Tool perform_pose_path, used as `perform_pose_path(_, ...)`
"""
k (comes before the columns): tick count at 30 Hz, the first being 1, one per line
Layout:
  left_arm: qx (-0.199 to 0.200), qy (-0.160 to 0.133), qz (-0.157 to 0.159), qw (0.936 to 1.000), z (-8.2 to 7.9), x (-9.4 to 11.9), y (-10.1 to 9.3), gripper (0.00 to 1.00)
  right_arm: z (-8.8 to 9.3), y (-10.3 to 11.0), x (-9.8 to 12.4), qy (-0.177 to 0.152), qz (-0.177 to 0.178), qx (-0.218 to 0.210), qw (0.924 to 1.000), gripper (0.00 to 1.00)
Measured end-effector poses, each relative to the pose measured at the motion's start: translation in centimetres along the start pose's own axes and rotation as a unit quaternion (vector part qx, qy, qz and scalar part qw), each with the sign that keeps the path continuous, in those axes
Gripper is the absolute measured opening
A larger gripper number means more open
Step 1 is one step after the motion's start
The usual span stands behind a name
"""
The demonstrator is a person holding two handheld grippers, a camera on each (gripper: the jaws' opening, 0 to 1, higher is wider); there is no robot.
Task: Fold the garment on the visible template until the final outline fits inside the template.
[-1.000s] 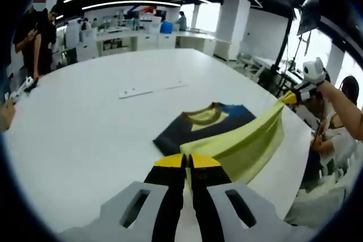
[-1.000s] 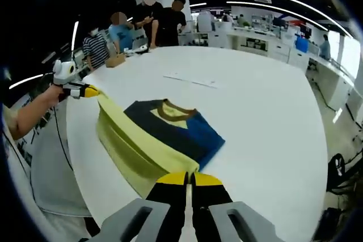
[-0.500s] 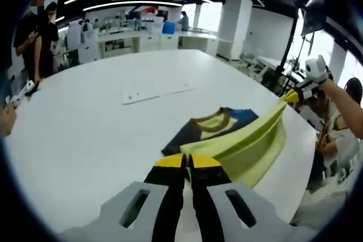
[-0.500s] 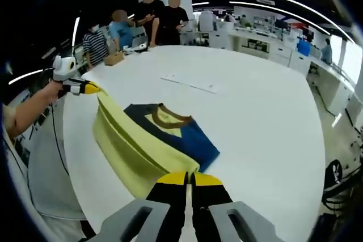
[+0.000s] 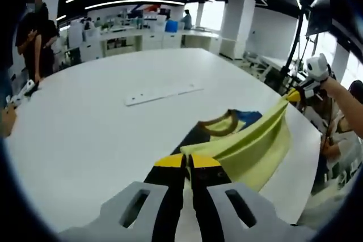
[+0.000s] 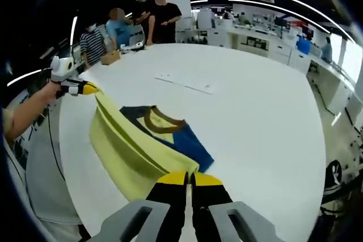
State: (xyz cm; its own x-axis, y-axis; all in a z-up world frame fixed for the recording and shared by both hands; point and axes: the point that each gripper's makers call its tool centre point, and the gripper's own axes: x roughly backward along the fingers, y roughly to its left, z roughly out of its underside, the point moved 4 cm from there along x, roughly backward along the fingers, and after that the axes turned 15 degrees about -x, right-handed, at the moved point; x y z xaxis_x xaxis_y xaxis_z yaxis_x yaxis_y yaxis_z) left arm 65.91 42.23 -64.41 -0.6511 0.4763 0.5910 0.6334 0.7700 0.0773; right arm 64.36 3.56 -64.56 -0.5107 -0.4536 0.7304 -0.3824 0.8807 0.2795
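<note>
Low in the left gripper view, the left gripper [image 5: 188,160] has its jaws pressed together on one corner of the garment [image 5: 249,140]'s yellow hem, and the right gripper [image 6: 189,178] pinches the other corner the same way. The hem stretches taut between them, lifted off the white tabletop [image 5: 102,117]. Beyond it, mid-frame, the navy-and-blue body lies flat, collar pointing away toward the pale strip [image 5: 163,91], so the fold goes forward.
</note>
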Motion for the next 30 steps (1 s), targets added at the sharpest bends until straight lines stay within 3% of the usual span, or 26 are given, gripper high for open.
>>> perform_pose_path(11,0.005,0.012,-0.006,0.9999,0.3,-1.7,1.1,0.0,-1.2,-1.4,-2.0,0.006,0.0,-0.009,0.9999,0.0)
perform_pose_path(30,0.01,0.014,-0.017,0.9997,-0.5,-4.2,2.9,0.0,-2.5,-3.1,-5.0,0.013,0.007,-0.02,0.9997,0.0)
